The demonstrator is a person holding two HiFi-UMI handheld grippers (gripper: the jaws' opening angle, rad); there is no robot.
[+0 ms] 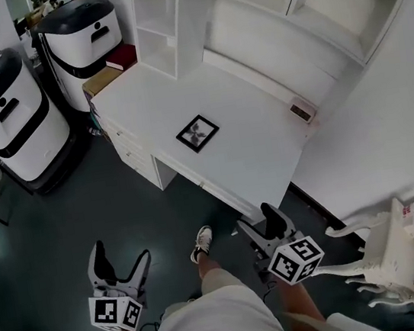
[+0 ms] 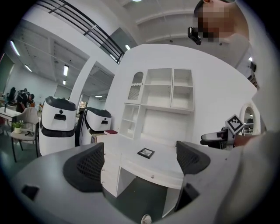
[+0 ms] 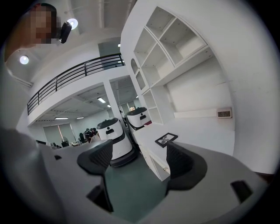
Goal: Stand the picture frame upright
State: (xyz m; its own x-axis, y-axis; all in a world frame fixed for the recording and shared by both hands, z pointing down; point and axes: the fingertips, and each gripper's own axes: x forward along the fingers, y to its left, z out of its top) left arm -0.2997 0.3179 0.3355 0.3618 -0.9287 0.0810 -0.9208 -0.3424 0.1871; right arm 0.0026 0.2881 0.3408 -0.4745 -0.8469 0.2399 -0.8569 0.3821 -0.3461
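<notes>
A small black picture frame [image 1: 197, 133] lies flat near the middle of the white desk [image 1: 260, 160]. Both grippers hang low in front of the desk, well short of the frame, above the dark floor. The left gripper [image 1: 120, 252] is open with nothing between its jaws. Between its fingers, the left gripper view shows the frame [image 2: 145, 152] far off on the desk. The right gripper [image 1: 258, 221] is open and empty too, close to the desk's near corner. In the right gripper view the frame [image 3: 166, 139] shows just above the right finger [image 3: 183, 159].
Two white-and-black robot units [image 1: 10, 113] [image 1: 84, 36] stand left of the desk. White shelving [image 1: 162, 21] rises at the desk's back, with a red book [image 1: 121, 56] beside it. A small clock [image 1: 301, 111] sits by the wall. A white ornate chair [image 1: 393, 249] stands at the right.
</notes>
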